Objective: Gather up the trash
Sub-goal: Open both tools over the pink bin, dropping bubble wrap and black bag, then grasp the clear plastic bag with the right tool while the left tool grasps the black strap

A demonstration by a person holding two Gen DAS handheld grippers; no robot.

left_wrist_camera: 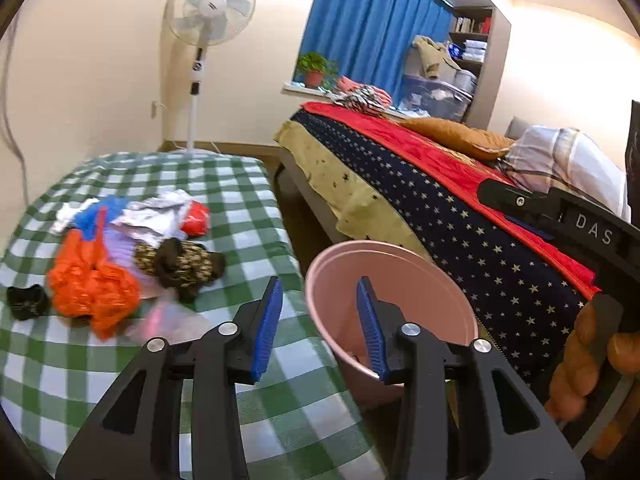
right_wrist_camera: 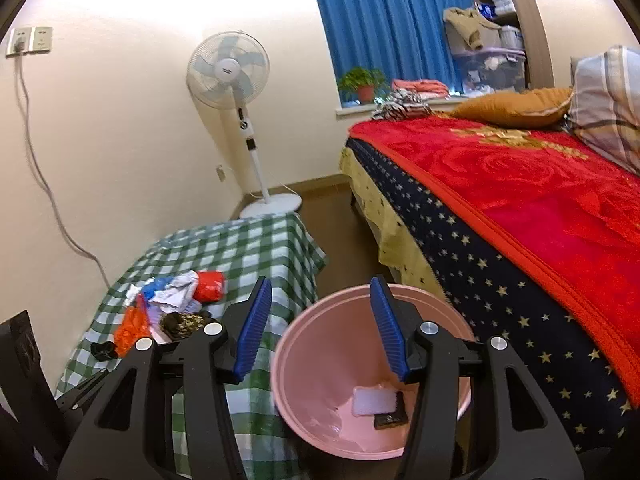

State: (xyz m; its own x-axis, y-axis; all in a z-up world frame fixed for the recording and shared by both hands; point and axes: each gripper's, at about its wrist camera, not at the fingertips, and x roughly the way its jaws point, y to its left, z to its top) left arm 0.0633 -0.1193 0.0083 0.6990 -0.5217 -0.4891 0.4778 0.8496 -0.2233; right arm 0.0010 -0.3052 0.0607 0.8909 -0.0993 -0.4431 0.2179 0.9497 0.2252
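Blue ribbed pads line the fingers of the left gripper (left_wrist_camera: 318,326), which stand apart with nothing between them, poised over the gap between the checked surface (left_wrist_camera: 256,192) and the pink bin (left_wrist_camera: 400,276). The right gripper (right_wrist_camera: 318,326) is likewise spread and empty, directly above the bin's mouth.

Inside the bin lie a white rectangular pad (right_wrist_camera: 374,400) and a small dark packet (right_wrist_camera: 390,420), so some trash is already collected. The rest sits in a trash pile (left_wrist_camera: 128,252) on the surface, to the left of the bin: a crinkled orange plastic bag (left_wrist_camera: 90,284), a glossy red wrapper (left_wrist_camera: 196,218), crumpled white paper (left_wrist_camera: 154,212), a blue scrap (left_wrist_camera: 96,210), a dark patterned wad (left_wrist_camera: 182,266) and a small black piece (left_wrist_camera: 28,302) lying apart on the far side of the pile from the bin.

The next pick probably calls for swinging a gripper left from the bin to the pile. Thin film and paper will likely slip, so pinching a bunched fold low against the cloth should hold better than nipping an edge. The bin is smooth rigid plastic, tapering downward.
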